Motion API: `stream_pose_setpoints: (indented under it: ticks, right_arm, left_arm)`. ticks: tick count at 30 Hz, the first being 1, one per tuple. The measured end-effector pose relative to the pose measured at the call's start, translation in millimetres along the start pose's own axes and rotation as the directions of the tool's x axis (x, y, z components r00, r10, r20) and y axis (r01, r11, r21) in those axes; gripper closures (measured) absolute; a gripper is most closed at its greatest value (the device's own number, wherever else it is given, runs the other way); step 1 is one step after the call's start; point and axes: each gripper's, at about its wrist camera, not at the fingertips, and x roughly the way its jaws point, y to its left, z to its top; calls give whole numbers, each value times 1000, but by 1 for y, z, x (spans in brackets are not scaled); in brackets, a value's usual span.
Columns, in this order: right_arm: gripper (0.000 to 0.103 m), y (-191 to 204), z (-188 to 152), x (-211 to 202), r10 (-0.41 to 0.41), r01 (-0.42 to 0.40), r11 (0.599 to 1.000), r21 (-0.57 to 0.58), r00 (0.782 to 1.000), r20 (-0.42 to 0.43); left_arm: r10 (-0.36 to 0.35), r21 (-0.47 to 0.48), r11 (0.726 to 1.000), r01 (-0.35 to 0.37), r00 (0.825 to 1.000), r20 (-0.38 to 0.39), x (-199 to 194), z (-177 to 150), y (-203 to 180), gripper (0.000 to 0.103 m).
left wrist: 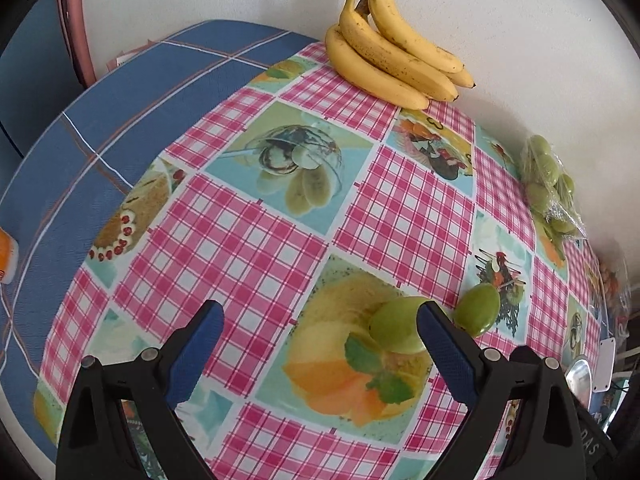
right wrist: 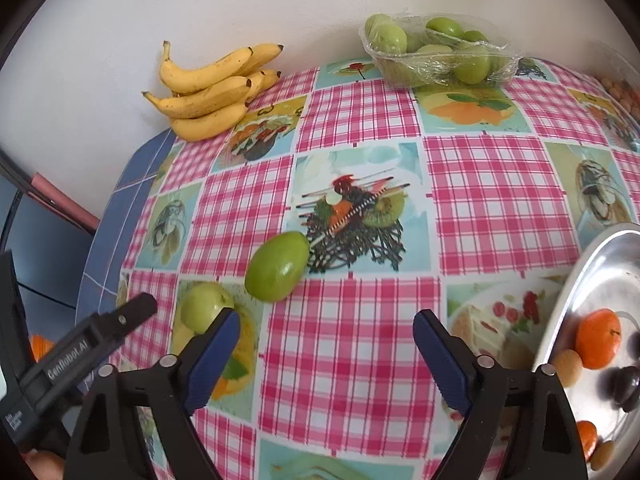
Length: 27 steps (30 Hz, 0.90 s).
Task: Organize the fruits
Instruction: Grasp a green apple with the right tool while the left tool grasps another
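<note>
Two loose green fruits lie on the pink checked tablecloth (left wrist: 248, 240). In the left wrist view the nearer green fruit (left wrist: 394, 324) sits just inside the right finger of my left gripper (left wrist: 320, 316), which is open and empty. The other green fruit (left wrist: 478, 310) lies outside that finger. In the right wrist view my right gripper (right wrist: 328, 320) is open with nothing between its pads. One green fruit (right wrist: 278, 266) lies ahead of it, and the second green fruit (right wrist: 204, 306) is beside its left finger (right wrist: 216, 352).
A bunch of bananas (right wrist: 212, 88) lies against the white wall at the back left. A wrapped plastic tray of green fruits (right wrist: 436, 52) stands at the back. A steel plate (right wrist: 580, 280) at the right holds a mandarin (right wrist: 598, 338) and small dark and brown fruits. Blue cloth (left wrist: 120, 100) covers the table's left end.
</note>
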Motion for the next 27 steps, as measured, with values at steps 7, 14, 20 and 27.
stream_pose_setpoints:
  ticks: [7, 14, 20, 27]
  right_arm:
    - [31, 11, 15, 21, 35, -35, 999, 6, 999, -3]
    - [42, 23, 20, 37, 68, -68, 998, -4, 998, -13]
    - [48, 28, 20, 47, 74, -74, 997, -3, 997, -24]
    - [57, 26, 20, 52, 91, -91, 996, 17, 995, -30]
  left_arm:
    - [-29, -17, 999, 29, 1000, -5, 13, 7, -4, 7]
    - [-64, -37, 997, 63, 998, -25, 20, 9, -5, 14]
    - [-93, -64, 994, 91, 995, -30, 19, 9, -1, 14]
    - [-116, -49, 992, 114, 993, -36, 19, 9, -7, 14]
